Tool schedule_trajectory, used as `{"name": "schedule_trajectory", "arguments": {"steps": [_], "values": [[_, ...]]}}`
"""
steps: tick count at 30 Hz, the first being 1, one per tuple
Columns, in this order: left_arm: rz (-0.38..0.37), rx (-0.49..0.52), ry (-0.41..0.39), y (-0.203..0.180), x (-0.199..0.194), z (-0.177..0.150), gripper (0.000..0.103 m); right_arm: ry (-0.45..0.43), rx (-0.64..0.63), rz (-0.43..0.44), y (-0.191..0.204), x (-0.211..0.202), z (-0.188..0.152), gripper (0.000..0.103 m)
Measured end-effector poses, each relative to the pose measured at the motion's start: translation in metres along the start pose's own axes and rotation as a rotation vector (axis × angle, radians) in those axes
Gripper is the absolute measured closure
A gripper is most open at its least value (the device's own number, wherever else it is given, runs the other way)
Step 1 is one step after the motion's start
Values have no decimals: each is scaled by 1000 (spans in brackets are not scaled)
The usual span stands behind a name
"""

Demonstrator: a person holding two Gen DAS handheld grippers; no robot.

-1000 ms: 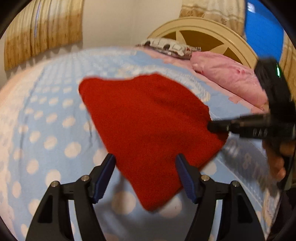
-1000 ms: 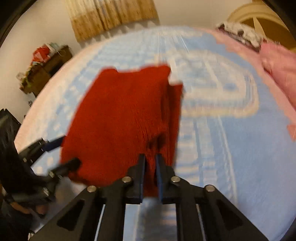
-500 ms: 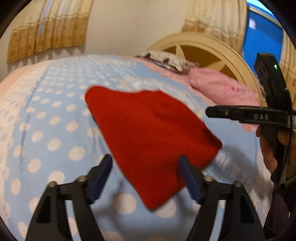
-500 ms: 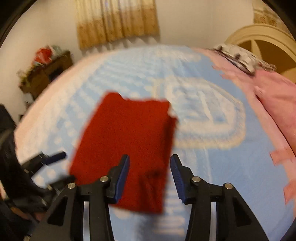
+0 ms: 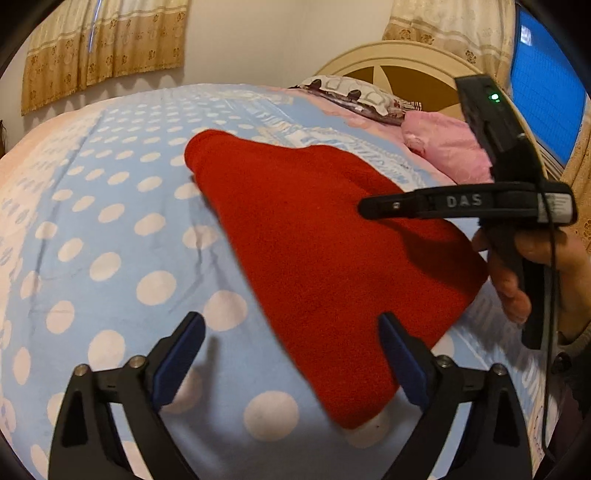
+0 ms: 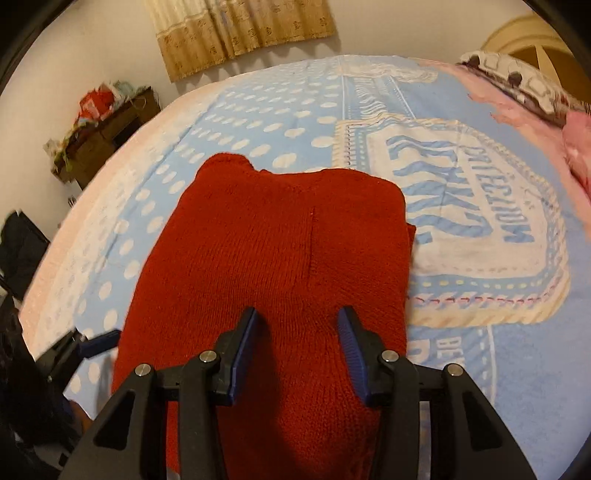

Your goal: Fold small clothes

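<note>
A red knitted garment (image 5: 314, 236) lies folded flat on the blue polka-dot bedspread (image 5: 110, 229); it also fills the middle of the right wrist view (image 6: 280, 251). My left gripper (image 5: 291, 343) is open and empty, hovering over the garment's near corner. My right gripper (image 6: 297, 339) is open and empty, just above the garment's near edge. In the left wrist view the right gripper (image 5: 369, 206) hangs over the garment's right side. The left gripper (image 6: 99, 341) shows at the left edge of the right wrist view.
A pink pillow (image 5: 447, 147) and a patterned pillow (image 5: 354, 96) lie by the cream headboard (image 5: 406, 62). A cluttered wooden cabinet (image 6: 99, 129) stands by the wall. Curtains (image 6: 240, 29) hang behind the bed.
My right gripper has opened and let go of the red garment, which now lies flat. Both grippers have drawn back slightly above it.
</note>
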State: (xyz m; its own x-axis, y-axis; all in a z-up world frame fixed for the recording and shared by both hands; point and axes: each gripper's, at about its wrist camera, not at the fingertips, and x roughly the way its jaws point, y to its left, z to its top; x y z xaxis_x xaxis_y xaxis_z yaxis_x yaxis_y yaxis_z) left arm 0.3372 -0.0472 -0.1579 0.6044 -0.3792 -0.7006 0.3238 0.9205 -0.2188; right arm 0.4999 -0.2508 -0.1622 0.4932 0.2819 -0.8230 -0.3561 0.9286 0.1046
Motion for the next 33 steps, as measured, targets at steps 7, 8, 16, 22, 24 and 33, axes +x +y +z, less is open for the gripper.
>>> {"name": "schedule_trajectory", "arguments": {"steps": [7,8,16,22,24,33], "values": [[9,1,21,-3,3,-2,1,-35,-216,-142,60,0,22,56],[11,9,27,-5,4,-2,1,-21,-234,-147,65,6,25,56],[8,-5,43,-3,6,-2,0,25,-69,-57,26,22,31,52],[12,1,48,-5,6,-3,0,-10,0,5,-8,-3,8,52],[16,7,55,-6,7,-3,0,-13,-27,-6,-6,1,0,52],[56,26,47,-9,-16,13,0,-87,-102,-13,-5,-8,-13,52]]}}
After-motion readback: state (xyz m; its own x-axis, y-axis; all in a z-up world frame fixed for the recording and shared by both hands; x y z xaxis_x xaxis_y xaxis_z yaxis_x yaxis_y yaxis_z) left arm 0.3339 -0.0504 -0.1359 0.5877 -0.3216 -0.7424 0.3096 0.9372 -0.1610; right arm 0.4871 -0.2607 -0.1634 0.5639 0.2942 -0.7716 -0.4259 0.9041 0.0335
